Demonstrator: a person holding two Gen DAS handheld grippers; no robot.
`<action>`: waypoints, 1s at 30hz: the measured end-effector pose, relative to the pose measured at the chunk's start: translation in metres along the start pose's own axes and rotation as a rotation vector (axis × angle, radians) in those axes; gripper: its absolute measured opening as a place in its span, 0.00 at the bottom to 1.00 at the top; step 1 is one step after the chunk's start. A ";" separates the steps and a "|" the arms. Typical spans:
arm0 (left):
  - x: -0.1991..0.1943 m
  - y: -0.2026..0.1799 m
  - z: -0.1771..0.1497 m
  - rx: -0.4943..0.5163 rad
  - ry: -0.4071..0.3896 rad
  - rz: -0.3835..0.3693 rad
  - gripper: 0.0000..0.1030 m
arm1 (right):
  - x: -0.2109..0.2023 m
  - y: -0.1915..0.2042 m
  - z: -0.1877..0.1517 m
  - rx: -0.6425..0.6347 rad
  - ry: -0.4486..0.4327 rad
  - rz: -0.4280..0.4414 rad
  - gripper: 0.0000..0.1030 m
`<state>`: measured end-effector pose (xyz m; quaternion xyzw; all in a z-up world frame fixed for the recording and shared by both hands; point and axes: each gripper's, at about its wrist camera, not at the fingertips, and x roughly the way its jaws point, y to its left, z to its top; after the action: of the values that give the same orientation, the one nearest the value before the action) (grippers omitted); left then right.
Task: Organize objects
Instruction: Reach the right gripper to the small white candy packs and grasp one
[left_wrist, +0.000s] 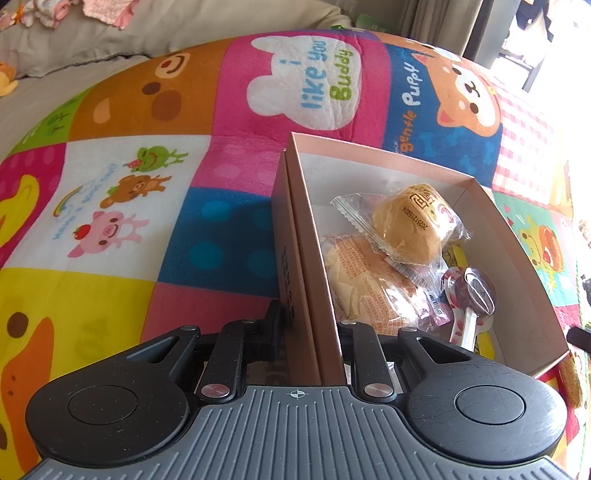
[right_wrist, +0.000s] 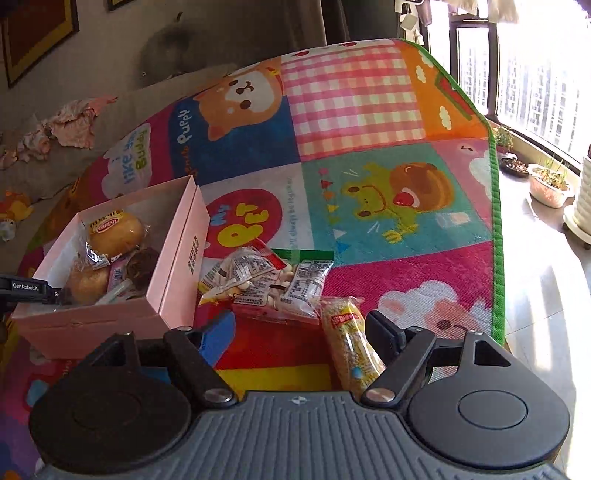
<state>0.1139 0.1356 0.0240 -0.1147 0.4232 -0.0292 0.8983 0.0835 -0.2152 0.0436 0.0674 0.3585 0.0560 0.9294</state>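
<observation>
An open pink box (left_wrist: 384, 155) stands on the patchwork play mat (left_wrist: 147, 221). It holds two wrapped buns (left_wrist: 410, 225), a small pink packet and a wrapped lollipop (left_wrist: 476, 291). My left gripper (left_wrist: 312, 328) is shut on the box's near left wall, one finger outside and one inside. In the right wrist view the same box (right_wrist: 181, 258) sits at the left, with a heap of snack packets (right_wrist: 266, 280) on the mat beside it. My right gripper (right_wrist: 301, 328) is open just above the mat. A yellow wrapped snack bar (right_wrist: 347, 343) lies between its fingers, close to the right one and not pressed.
The mat's green edge (right_wrist: 496, 221) runs along the right, with a sunlit floor (right_wrist: 543, 295) and plant pots (right_wrist: 548, 184) beyond it by the window. Crumpled clothes (right_wrist: 70, 122) and a soft toy (right_wrist: 13, 210) lie on the grey sofa behind the mat.
</observation>
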 end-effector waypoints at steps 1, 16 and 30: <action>0.000 0.000 0.000 0.000 0.000 0.000 0.21 | 0.011 0.002 0.011 0.005 0.003 0.006 0.76; 0.001 0.000 0.003 0.003 0.009 0.000 0.21 | 0.084 0.009 0.032 -0.140 0.157 0.014 0.57; 0.001 -0.001 0.002 -0.006 0.005 0.004 0.21 | -0.065 -0.022 -0.041 -0.137 -0.019 -0.067 0.81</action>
<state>0.1160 0.1351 0.0242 -0.1164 0.4258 -0.0265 0.8969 0.0092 -0.2431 0.0531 -0.0080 0.3471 0.0487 0.9365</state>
